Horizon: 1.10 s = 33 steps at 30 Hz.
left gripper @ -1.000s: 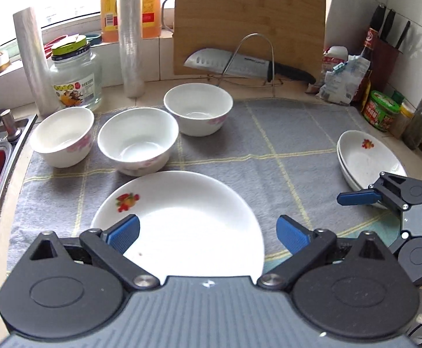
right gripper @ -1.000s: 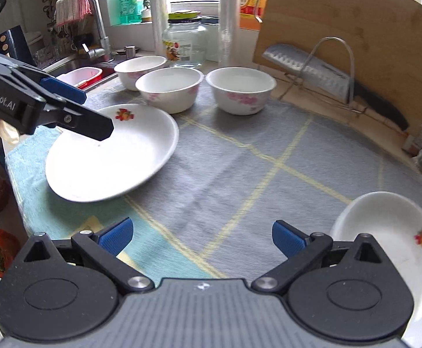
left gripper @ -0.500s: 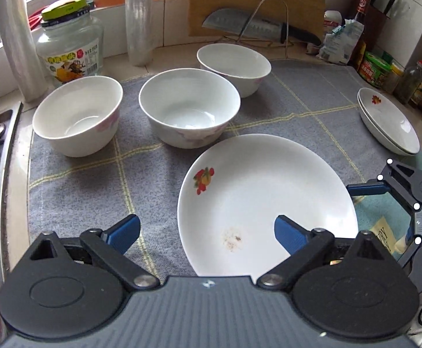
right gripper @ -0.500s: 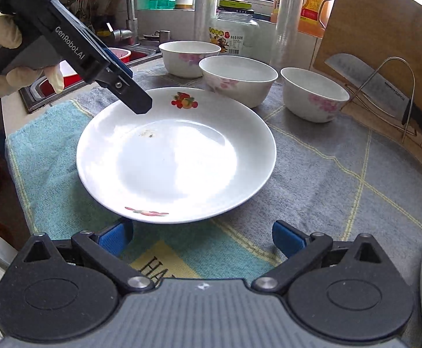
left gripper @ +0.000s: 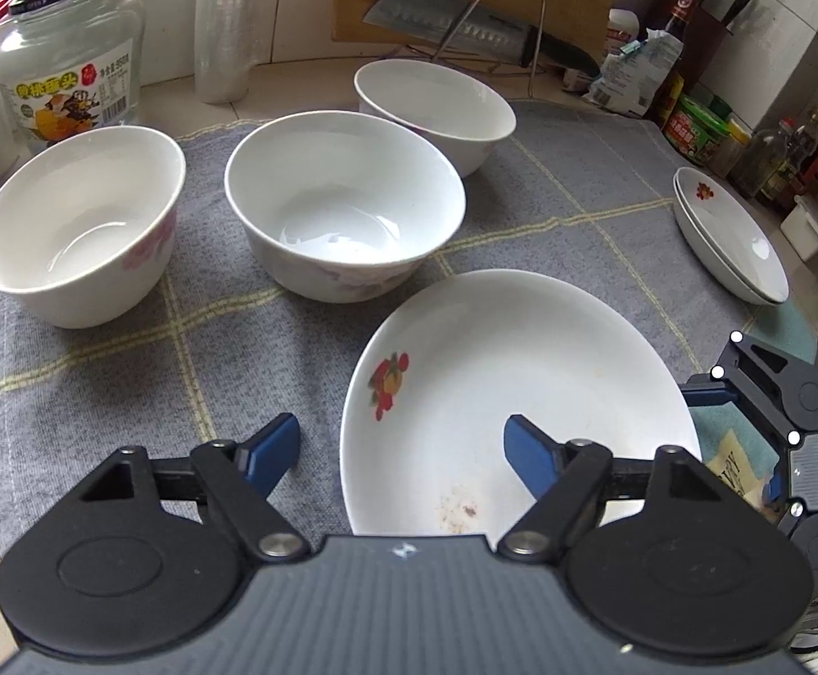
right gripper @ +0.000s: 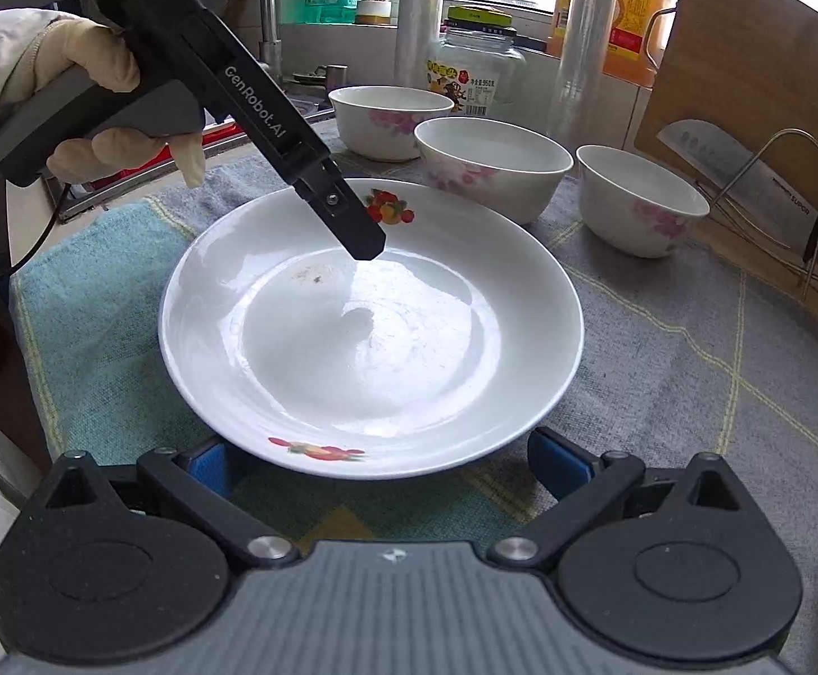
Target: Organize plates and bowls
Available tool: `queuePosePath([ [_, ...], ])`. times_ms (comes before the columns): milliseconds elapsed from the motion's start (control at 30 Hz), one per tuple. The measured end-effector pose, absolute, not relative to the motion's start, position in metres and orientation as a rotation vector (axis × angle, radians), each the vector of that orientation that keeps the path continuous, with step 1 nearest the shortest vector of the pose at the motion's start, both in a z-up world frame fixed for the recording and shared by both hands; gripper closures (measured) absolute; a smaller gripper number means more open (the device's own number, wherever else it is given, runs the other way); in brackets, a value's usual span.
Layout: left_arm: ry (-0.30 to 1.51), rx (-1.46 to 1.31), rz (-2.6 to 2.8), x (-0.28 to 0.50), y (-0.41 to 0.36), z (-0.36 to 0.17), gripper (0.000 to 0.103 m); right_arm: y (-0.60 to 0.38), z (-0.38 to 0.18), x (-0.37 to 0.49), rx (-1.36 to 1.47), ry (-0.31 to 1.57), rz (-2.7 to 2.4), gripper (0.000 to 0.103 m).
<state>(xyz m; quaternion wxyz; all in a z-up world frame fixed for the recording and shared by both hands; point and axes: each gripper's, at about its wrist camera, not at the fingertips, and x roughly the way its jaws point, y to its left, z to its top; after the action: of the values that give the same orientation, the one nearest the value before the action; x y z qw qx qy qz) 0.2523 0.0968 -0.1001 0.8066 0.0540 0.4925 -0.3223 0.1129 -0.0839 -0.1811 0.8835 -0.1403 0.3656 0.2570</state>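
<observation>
Right in front of us, the left hand-held gripper [left gripper: 401, 450] is closing its jaws over the near left rim of the big white plate [left gripper: 521, 394]: one blue pad sits inside the plate, the other outside over the grey cloth [left gripper: 127, 371], and neither pad presses on the rim yet. From the right wrist view we see that same gripper reaching down from the left, held by a gloved hand [right gripper: 80, 95], its dark finger [right gripper: 352, 225] above the plate's far inner slope. The right hand-held gripper [right gripper: 378, 464] waits at the near edge with its jaws apart, the plate's rim lying between the two blue pads and neither clamped on it. The plate lies flat on the table, partly on the grey cloth and partly on a teal cloth [right gripper: 99, 326], a fruit motif [left gripper: 389, 385] on its rim and a small brown smear [left gripper: 456, 509] inside.

Beyond it we find three white bowls with pink flowers in a row: left bowl [left gripper: 80, 230], middle bowl [left gripper: 344, 205], far bowl [left gripper: 437, 112]. Off to the right, well apart, two smaller plates [left gripper: 732, 236] sit stacked. Furthest back stand a glass jar [left gripper: 66, 62], a cutting board [right gripper: 757, 56] and a cleaver [left gripper: 465, 28] on a wire rack.
</observation>
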Motion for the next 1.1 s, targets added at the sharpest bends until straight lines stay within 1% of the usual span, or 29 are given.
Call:
queuePosePath([
  [400,1.08,0.131,-0.738,0.261,0.085,-0.098,0.025,-0.084,-0.183,0.113,-0.301,0.728,0.567,0.0],
  [433,1.085,0.129,-0.74,0.261,0.084,-0.098,0.028,-0.083,-0.183,0.113,-0.301,0.724,0.565,0.0],
  [467,1.095,0.128,-0.746,0.262,0.083,-0.099,0.034,-0.082,-0.183,0.113,-0.299,0.722,0.563,0.0],
  [500,1.106,0.129,-0.756,0.262,0.081,-0.1,0.037,-0.081,-0.183,0.113,-0.296,0.724,0.561,0.0],
  [600,1.115,0.138,-0.756,0.263,0.08,-0.101,0.039,-0.079,-0.182,0.114,-0.3,0.726,0.558,0.0],
  [767,1.147,0.08,-0.749,0.272,0.083,-0.102,0.045,-0.078,-0.182,0.114,-0.301,0.726,0.561,0.0],
  [1100,1.144,0.078,-0.74,0.27,0.082,-0.102,0.045,-0.077,-0.179,0.115,-0.317,0.743,0.537,0.0],
])
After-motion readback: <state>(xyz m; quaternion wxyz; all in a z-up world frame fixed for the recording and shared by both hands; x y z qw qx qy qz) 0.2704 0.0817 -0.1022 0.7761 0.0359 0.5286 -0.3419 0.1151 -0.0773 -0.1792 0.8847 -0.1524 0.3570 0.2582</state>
